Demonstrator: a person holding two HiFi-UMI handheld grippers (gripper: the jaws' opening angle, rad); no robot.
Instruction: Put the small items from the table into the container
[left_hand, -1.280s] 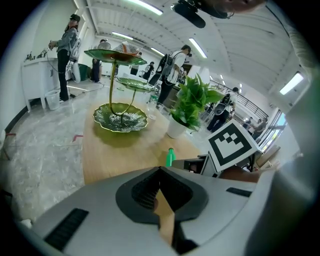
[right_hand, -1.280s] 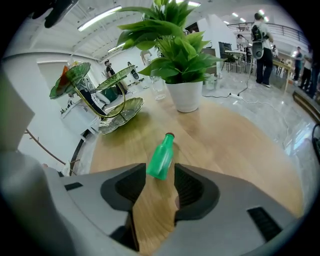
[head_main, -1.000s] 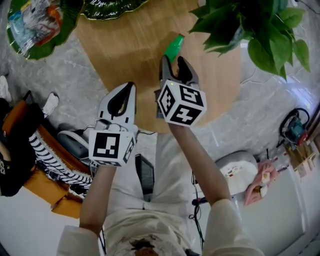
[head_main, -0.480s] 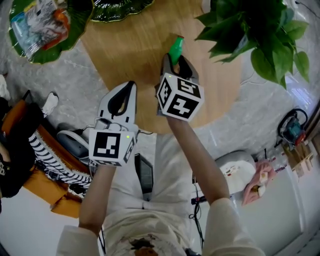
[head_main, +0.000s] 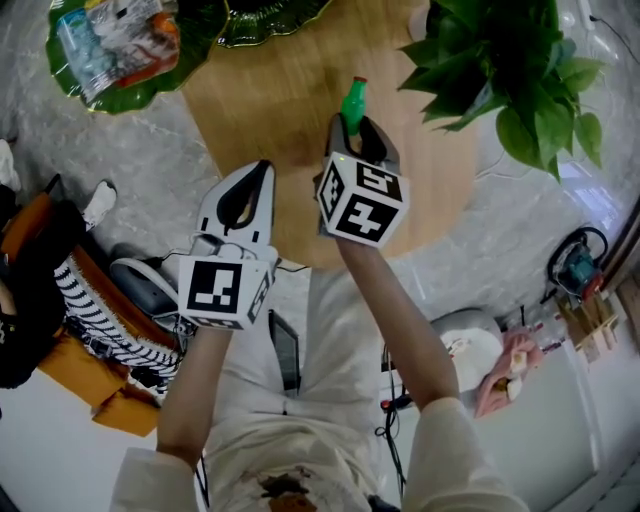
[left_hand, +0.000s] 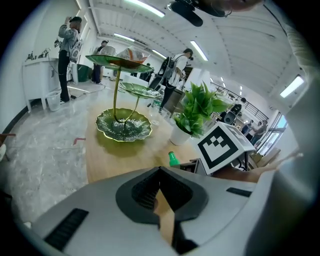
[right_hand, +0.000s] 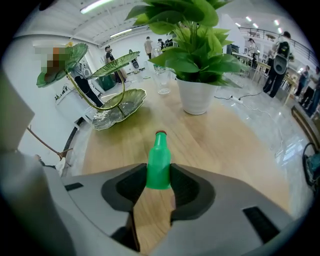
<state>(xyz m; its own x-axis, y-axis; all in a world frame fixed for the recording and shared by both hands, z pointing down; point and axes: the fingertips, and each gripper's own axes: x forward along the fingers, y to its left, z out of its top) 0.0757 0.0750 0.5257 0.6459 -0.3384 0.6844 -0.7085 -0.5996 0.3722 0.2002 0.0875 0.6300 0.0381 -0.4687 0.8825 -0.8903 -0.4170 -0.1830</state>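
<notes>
- Pale wood makes up the round bench (head_main: 250, 110) under both tongs, with grey marble floor (head_main: 120, 150) around it.
- Our right tongs (head_main: 356, 132) are clamped on the green bottle (right_hand: 159, 167). The pads press its lower body from either side, and its neck and reddish cap stand upright past the tips.
- We judge that this low grip keeps the bottle vertical for the carry. We cannot tell whether its base touches the bench.
- Our left tongs (head_main: 262, 172) have their tips pressed together with nothing between them. They sit beside the right tongs, to their left and a little behind, and seem parked clear of the working side.
- Ahead and to the left of the right tongs rises a tiered stand (right_hand: 119, 62) of leaf-shaped trays, well apart from the bottle.
- Its top leaf tray (head_main: 150, 90) holds wrapped packets (head_main: 115, 35), so we take it for the container in use.
- The lowest dish (left_hand: 124, 125), straight ahead of the left tongs, looks bare.
- Ahead and to the right of the right tongs stands a potted plant (right_hand: 196, 95), with a clear glass (right_hand: 162, 82) just beside the pot.
- We judge the bottle must travel forward and leftward to a tray, away from the overhanging leaves.
</notes>
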